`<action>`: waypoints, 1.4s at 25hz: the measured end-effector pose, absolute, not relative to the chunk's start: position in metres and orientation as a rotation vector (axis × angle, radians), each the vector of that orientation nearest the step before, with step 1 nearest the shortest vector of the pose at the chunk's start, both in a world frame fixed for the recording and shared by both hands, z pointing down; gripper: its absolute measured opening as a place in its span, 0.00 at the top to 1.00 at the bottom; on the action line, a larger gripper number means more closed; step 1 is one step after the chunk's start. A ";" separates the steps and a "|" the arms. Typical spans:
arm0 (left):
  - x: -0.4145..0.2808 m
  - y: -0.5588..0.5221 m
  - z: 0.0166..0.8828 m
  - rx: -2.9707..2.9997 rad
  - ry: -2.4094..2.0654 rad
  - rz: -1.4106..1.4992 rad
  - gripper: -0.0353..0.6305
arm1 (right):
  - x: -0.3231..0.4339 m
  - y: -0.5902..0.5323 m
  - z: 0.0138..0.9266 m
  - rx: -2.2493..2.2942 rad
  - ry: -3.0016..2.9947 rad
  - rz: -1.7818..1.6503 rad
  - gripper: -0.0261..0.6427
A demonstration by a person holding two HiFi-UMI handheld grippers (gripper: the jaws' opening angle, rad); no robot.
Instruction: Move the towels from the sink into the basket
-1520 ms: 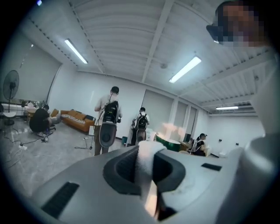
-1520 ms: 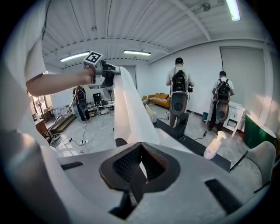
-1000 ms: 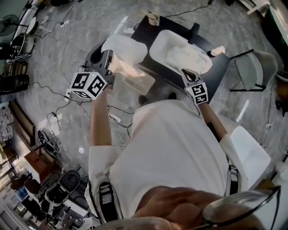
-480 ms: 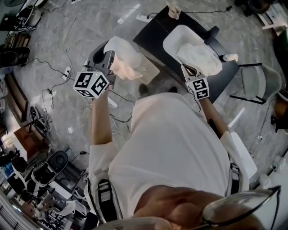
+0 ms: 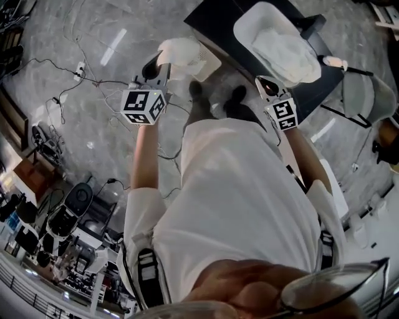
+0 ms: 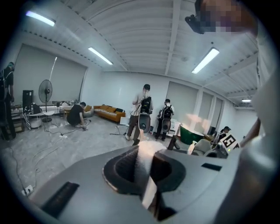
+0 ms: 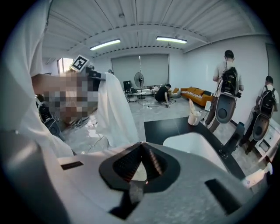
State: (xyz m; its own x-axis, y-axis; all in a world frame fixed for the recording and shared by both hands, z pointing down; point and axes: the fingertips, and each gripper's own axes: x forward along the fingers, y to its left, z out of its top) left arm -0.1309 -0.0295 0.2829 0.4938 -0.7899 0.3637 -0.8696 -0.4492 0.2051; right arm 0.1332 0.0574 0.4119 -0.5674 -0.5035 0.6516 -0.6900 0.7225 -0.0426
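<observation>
My left gripper is shut on a white towel, which hangs bunched over the white mesh basket on the floor left of the black table. In the left gripper view a strip of that towel is pinched between the jaws. The white sink on the table holds more towels. My right gripper is at the sink's near edge, shut, with nothing in it. The right gripper view shows its closed jaws, the sink beyond, and the held towel hanging at the left.
A paper cup stands on the table's far end. A grey chair is right of the table. Cables cross the floor at the left. Several people stand and crouch further off, and a fan stands by the wall.
The head view has swung, so table and basket sit higher in frame. My left gripper still holds the towel over the basket, bunched smaller. My right gripper stays by the sink's near edge.
</observation>
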 end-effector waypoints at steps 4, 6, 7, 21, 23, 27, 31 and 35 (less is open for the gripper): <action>-0.133 -0.040 0.368 2.308 -1.323 0.374 0.91 | 0.132 0.064 0.438 0.825 -2.218 0.461 0.97; -0.139 -0.057 0.418 2.310 -1.294 0.407 0.91 | 0.118 0.049 0.459 0.824 -2.204 0.472 0.97; -0.141 -0.063 0.451 2.308 -1.278 0.432 0.91 | 0.111 0.043 0.475 0.824 -2.200 0.479 0.97; -0.137 -0.050 0.885 1.949 -1.083 0.837 0.91 | 0.044 0.053 0.648 0.805 -2.152 0.732 0.97; -0.139 -0.042 0.931 1.903 -1.066 0.899 0.88 | 0.042 0.052 0.675 0.828 -2.141 0.767 0.97; -0.132 -0.030 0.976 1.854 -1.036 0.902 0.62 | 0.040 0.047 0.722 0.867 -2.121 0.810 0.97; -0.125 -0.017 0.986 1.860 -1.021 0.879 0.60 | 0.036 0.042 0.750 0.871 -2.116 0.820 0.97; -0.120 -0.002 0.979 1.871 -1.001 0.878 0.60 | 0.035 0.041 0.755 0.870 -2.112 0.811 0.97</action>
